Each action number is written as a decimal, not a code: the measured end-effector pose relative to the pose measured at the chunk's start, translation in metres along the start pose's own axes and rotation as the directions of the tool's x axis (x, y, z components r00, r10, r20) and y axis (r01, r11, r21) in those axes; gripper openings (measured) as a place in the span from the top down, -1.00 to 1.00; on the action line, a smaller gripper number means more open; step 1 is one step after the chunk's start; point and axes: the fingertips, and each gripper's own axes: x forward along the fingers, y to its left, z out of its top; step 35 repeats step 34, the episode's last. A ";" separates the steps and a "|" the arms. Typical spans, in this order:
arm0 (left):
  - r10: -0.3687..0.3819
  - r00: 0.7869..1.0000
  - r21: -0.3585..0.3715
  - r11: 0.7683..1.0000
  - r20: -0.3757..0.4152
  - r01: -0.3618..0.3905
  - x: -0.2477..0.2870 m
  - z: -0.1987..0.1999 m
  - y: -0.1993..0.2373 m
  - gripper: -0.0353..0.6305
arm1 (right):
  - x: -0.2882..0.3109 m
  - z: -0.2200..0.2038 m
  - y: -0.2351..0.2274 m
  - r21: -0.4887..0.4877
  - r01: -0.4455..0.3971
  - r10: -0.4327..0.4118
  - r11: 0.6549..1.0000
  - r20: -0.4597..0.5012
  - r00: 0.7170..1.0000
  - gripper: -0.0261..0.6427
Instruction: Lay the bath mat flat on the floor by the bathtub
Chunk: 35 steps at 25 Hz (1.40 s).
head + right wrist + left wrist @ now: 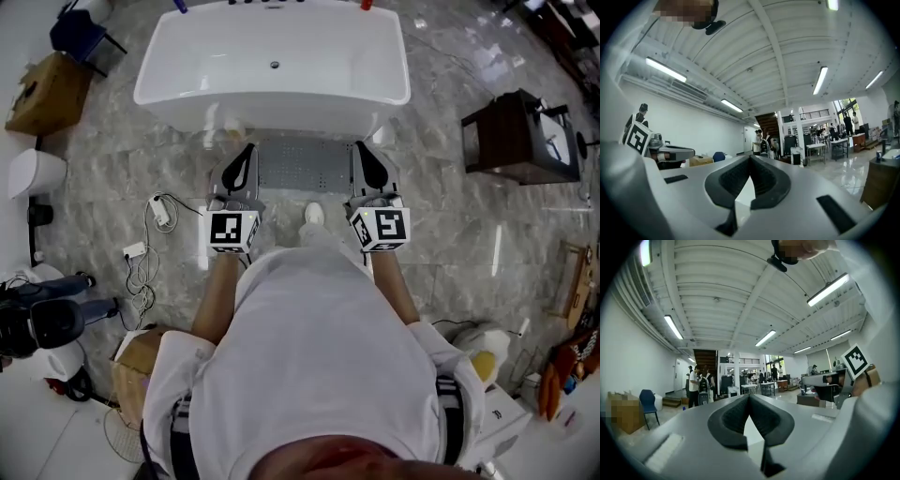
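Observation:
The grey bath mat (305, 166) lies spread flat on the marble floor, right against the front of the white bathtub (272, 56). In the head view my left gripper (248, 150) hovers over the mat's left edge and my right gripper (361, 147) over its right edge. Both are shut, and nothing shows between their dark pads. In the left gripper view the left gripper (749, 397) points out across the hall, its jaws meeting at the tips. The right gripper (751, 157) looks the same in its own view. Neither gripper view shows the mat.
A dark wooden cabinet (516, 136) stands to the right of the tub. A cardboard box (47, 94) and a white bin (33, 173) stand at the left. Cables and a power strip (150, 234) lie on the floor at my left. People (696, 385) stand far off.

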 end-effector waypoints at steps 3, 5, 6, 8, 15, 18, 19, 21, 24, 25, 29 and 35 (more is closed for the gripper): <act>0.032 0.999 -0.004 0.999 0.043 -0.032 0.013 0.024 0.000 0.91 | 0.000 0.027 -0.010 -0.047 0.003 0.000 0.999 0.056 0.998 0.92; 0.053 0.997 0.001 0.999 0.054 -0.053 0.022 0.034 0.001 0.91 | 0.001 0.038 -0.021 -0.069 0.011 -0.006 0.998 0.077 0.997 0.92; 0.063 0.996 0.009 0.998 0.056 -0.064 0.027 0.037 0.001 0.91 | 0.002 0.041 -0.027 -0.071 0.012 -0.006 0.997 0.083 0.997 0.92; 0.079 0.996 0.025 0.996 0.051 -0.080 0.038 0.040 0.000 0.91 | 0.006 0.042 -0.040 -0.064 0.007 -0.002 0.998 0.085 0.996 0.92; 0.054 0.997 0.018 0.998 0.050 -0.055 0.067 0.040 -0.022 0.91 | 0.017 0.037 -0.072 -0.073 -0.017 0.023 0.997 0.082 0.996 0.93; 0.021 0.999 0.032 0.999 0.050 -0.023 0.074 0.042 -0.033 0.91 | 0.018 0.038 -0.076 -0.081 -0.018 0.025 0.997 0.091 0.996 0.93; 0.017 0.998 0.023 1.000 0.054 -0.018 0.075 0.044 -0.033 0.91 | 0.018 0.040 -0.075 -0.088 -0.018 0.026 0.996 0.092 0.995 0.93; 0.018 0.998 -0.005 1.000 0.065 -0.018 0.072 0.046 -0.033 0.91 | 0.017 0.042 -0.071 -0.097 -0.024 0.033 0.995 0.094 0.995 0.93; 0.031 0.997 -0.011 0.999 0.069 -0.031 0.066 0.047 -0.039 0.91 | 0.010 0.046 -0.070 -0.091 -0.035 0.043 0.995 0.096 0.994 0.93; 0.034 0.997 -0.008 0.999 0.067 -0.033 0.063 0.048 -0.043 0.91 | 0.007 0.047 -0.069 -0.087 -0.037 0.045 0.996 0.095 0.994 0.93; 0.029 0.997 -0.032 0.999 0.068 -0.027 0.035 0.050 -0.049 0.91 | -0.010 0.051 -0.047 -0.092 -0.055 0.062 0.994 0.080 0.995 0.93; 0.018 0.993 -0.077 0.997 0.119 -0.009 -0.010 0.057 -0.033 0.91 | -0.022 0.058 0.001 -0.094 -0.078 0.086 0.993 0.091 0.992 0.93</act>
